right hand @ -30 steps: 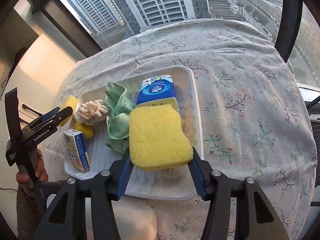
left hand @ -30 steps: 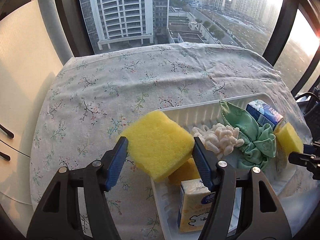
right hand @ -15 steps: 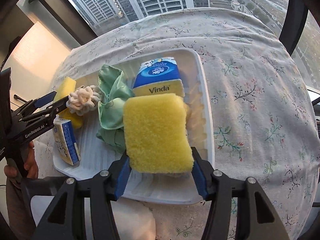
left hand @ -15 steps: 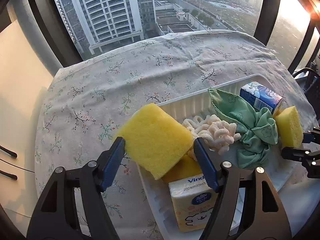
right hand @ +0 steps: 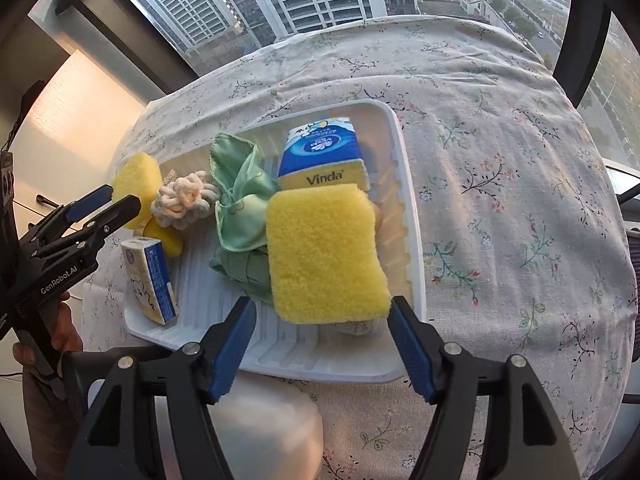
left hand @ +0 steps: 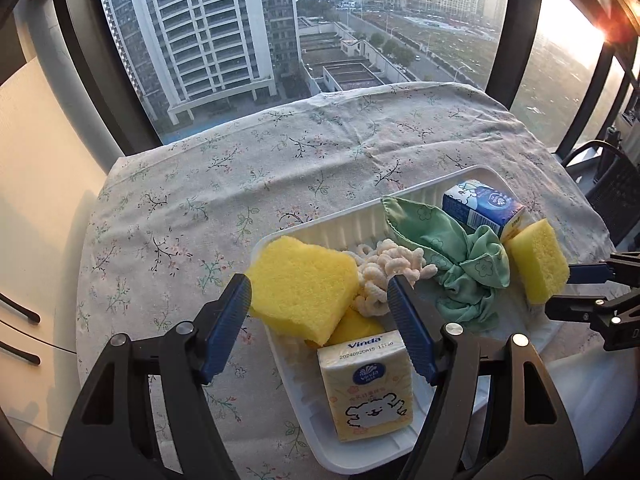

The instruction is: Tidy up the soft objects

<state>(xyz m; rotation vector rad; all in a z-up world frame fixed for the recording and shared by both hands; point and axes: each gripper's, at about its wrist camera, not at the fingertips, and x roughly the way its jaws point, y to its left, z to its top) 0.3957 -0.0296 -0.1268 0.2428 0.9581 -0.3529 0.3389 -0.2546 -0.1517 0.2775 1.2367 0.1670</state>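
A white ridged tray [left hand: 332,228] [right hand: 412,216] holds the soft things. One yellow sponge [left hand: 304,288] [right hand: 134,180] rests on the tray's left corner, between the pads of my left gripper [left hand: 319,286] [right hand: 108,208]; a gap shows at the right pad, so it is open. The other yellow sponge [right hand: 324,256] [left hand: 538,264] lies on a green cloth [right hand: 236,200] [left hand: 452,256] between my right gripper's [right hand: 322,304] [left hand: 580,284] jaws, which are opening and no longer press it. Also in the tray are a cream knitted piece [left hand: 380,268], a yellow tissue pack [left hand: 372,384] and a blue tissue pack [right hand: 320,148].
The tray sits near the front edge of a table under a floral cloth [left hand: 280,152], by a tall window. A white rounded object [right hand: 264,432] lies just in front of the tray. A person's hand [right hand: 36,344] holds the left gripper. A dark chair [left hand: 616,192] stands at the right.
Both grippers' jaws have widened off their sponges. The left sponge now rests on the tray's corner and the left gripper has drawn up and back. The right sponge has settled onto the green cloth.
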